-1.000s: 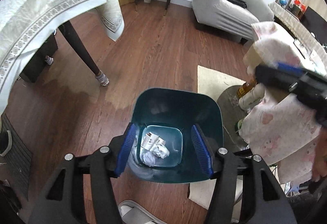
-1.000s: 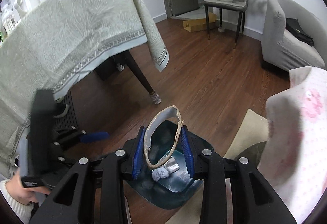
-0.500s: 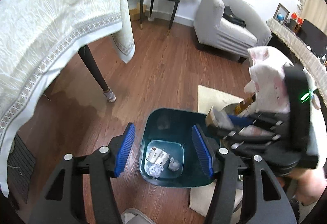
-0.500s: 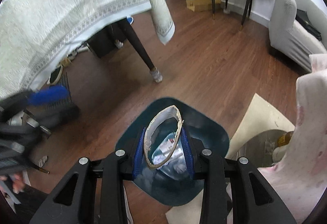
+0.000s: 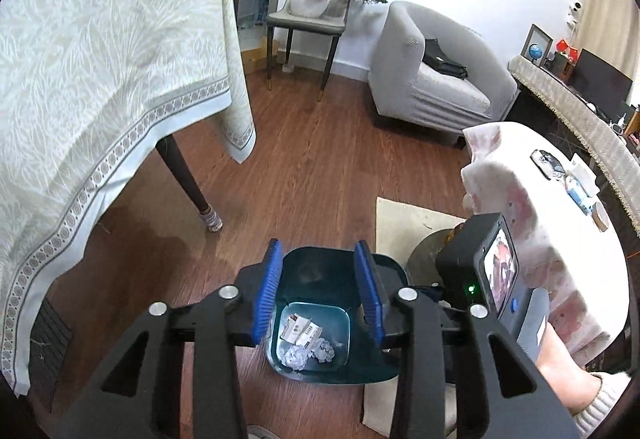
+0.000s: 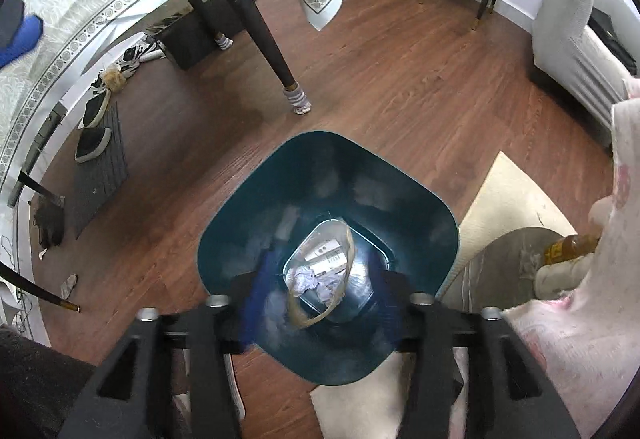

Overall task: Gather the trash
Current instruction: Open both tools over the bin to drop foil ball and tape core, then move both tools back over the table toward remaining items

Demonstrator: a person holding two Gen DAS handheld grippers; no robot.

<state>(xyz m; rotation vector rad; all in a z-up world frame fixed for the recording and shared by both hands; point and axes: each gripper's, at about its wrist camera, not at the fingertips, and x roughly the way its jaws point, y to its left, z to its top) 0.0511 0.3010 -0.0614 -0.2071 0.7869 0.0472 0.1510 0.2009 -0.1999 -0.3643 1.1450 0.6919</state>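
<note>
From the left wrist view, your left gripper [image 5: 320, 295] hangs with its blue pads spread and nothing between them, directly above the teal trash bin [image 5: 384, 367]. Crumpled paper [image 5: 308, 353] and small cartons [image 5: 302, 331] already lie on the bin's floor. Your right gripper's body [image 5: 480, 279] sits just to the right of the bin's rim; its fingers are hidden here.

From the right wrist view, your right gripper [image 6: 316, 291] is centred over the bin [image 6: 224, 239], and the fingers are smeared by motion blur. The torn paper ring [image 6: 344, 279] shows between them, inside the bin's mouth, its long axis running from the near rim toward the far rim. It looks free of the pads, which appear spread apart, though the blur makes that a judgement. The ring sits straight below the right gripper, so that hand is the nearer one; the bin's opening lies under it on every side.
</note>
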